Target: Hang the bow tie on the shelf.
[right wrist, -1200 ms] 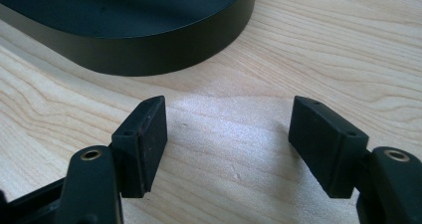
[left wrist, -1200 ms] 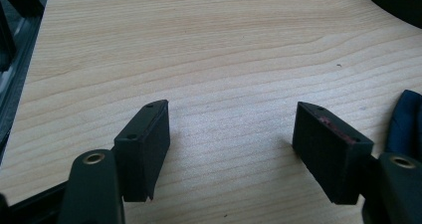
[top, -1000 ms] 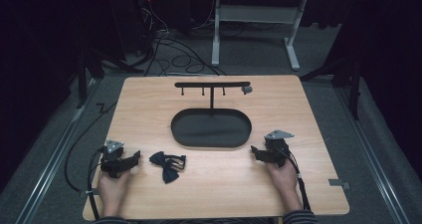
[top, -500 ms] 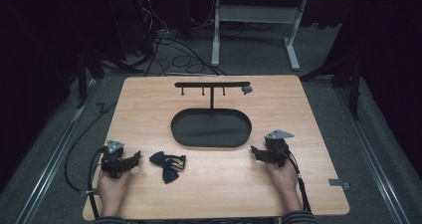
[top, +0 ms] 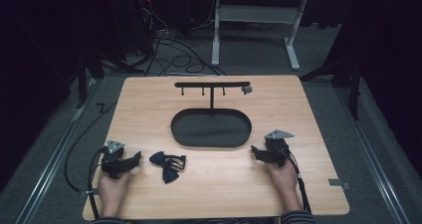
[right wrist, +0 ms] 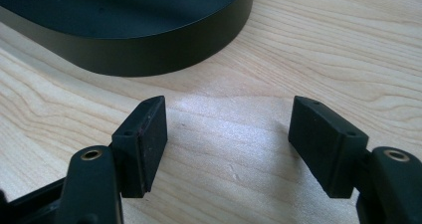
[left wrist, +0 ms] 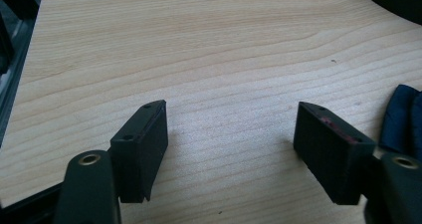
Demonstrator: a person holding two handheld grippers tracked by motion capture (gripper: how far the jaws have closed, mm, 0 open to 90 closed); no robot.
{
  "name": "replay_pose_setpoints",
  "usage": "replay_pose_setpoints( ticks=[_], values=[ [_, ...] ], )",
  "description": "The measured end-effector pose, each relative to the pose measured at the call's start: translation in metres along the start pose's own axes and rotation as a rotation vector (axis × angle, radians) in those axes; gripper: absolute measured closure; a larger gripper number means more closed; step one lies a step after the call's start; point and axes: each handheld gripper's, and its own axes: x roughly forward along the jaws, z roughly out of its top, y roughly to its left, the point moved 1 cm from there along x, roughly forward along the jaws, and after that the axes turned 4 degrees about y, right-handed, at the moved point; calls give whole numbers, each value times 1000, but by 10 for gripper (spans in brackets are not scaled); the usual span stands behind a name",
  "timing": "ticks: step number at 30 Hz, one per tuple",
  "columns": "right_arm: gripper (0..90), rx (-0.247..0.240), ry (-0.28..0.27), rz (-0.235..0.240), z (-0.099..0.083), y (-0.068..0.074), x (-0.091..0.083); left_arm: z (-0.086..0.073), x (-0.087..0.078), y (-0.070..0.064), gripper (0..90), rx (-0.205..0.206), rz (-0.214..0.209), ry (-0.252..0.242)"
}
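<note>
A dark blue bow tie (top: 167,165) lies on the wooden table (top: 298,109) near the front, left of centre; its edge (left wrist: 402,118) shows at the right of the left gripper view. My left gripper (top: 136,159) rests on the table just left of the bow tie, open, with bare wood between its jaws (left wrist: 231,134). My right gripper (top: 255,153) rests at the front right, open and holding nothing (right wrist: 229,134). It points toward the black oval tray (top: 211,128), whose wall (right wrist: 149,55) stands just beyond its jaws.
A black T-shaped stand (top: 212,85) with small hooks rises from the tray's far rim. Cables trail from both grippers over the table's front edge. A metal table frame (top: 254,20) and loose cables lie on the grey floor behind.
</note>
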Motion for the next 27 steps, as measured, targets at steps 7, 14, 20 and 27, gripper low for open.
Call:
replay_pose_setpoints(
  ticks=[7,14,20,27],
  values=[
    [326,-1,1,2,0,0,0,0,0,-1,321,-2,11,-1],
    [322,-4,4,7,0,0,0,0,-1,-1,365,-6,19,-3],
    [322,-6,3,8,0,0,0,0,-4,-1,395,-2,14,-18],
    [322,-5,3,7,0,0,0,0,-11,-1,402,12,-12,-32]
  ],
)
